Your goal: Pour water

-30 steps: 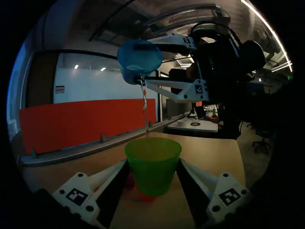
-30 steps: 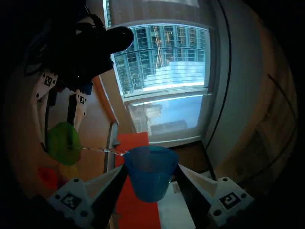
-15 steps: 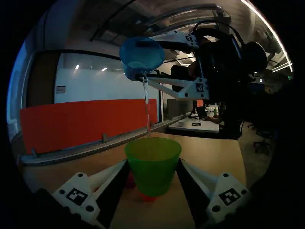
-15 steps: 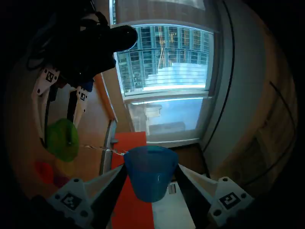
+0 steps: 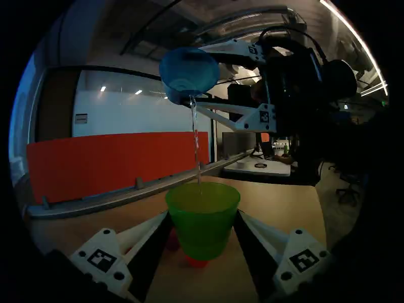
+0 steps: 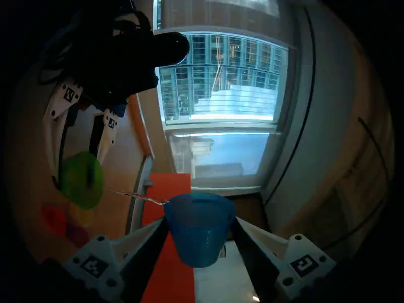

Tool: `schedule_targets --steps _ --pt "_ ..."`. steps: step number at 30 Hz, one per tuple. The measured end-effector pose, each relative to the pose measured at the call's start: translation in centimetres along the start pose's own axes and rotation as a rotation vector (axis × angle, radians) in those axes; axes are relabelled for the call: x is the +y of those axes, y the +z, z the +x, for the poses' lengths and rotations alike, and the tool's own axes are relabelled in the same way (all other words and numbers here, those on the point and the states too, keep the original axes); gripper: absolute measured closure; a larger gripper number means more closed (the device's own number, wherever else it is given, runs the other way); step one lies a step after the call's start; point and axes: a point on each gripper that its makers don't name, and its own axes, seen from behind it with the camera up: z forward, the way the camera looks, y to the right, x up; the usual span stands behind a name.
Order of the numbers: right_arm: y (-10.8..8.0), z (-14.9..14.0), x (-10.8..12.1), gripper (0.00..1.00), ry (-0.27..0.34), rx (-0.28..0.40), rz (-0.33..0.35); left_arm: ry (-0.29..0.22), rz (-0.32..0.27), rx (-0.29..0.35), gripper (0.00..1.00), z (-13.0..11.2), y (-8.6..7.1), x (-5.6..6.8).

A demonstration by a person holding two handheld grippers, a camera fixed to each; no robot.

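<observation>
In the left gripper view my left gripper [image 5: 203, 222] is shut on a green cup [image 5: 202, 217], held upright over the wooden table [image 5: 283, 202]. Above it my right gripper [image 5: 202, 76] holds a blue cup [image 5: 188, 73] tipped over, and a thin stream of water [image 5: 195, 141] falls from its rim into the green cup. In the right gripper view my right gripper [image 6: 198, 237] is shut on the blue cup [image 6: 198, 230]. The stream [image 6: 134, 196] runs from it toward the green cup [image 6: 81, 180], which sits between the left gripper's fingers [image 6: 104, 135].
Red and pink cups [image 5: 194, 260] lie on the table under the green cup; red [image 6: 53, 218] and yellow cups [image 6: 88, 217] show beside it in the right gripper view. An orange wall panel [image 5: 111, 161] and metal rail [image 5: 136, 184] run behind the table. A person in dark clothes [image 5: 303, 81] stands at the right.
The blue cup has risen slightly and shifted right above the green cup, tipping a little more. The water stream keeps falling. The green cup has stayed put.
</observation>
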Motion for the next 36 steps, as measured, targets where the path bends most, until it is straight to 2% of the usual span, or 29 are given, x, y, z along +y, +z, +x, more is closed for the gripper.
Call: schedule_targets --steps 27,36 --pt "0.3 1.6 -0.8 0.11 -0.127 -0.003 0.007 -0.003 0.007 0.004 0.19 0.1 -0.1 -0.1" --pt "0.3 1.8 -0.9 0.12 -0.134 -0.002 0.008 -0.008 0.009 0.007 0.19 0.1 -0.2 -0.2"
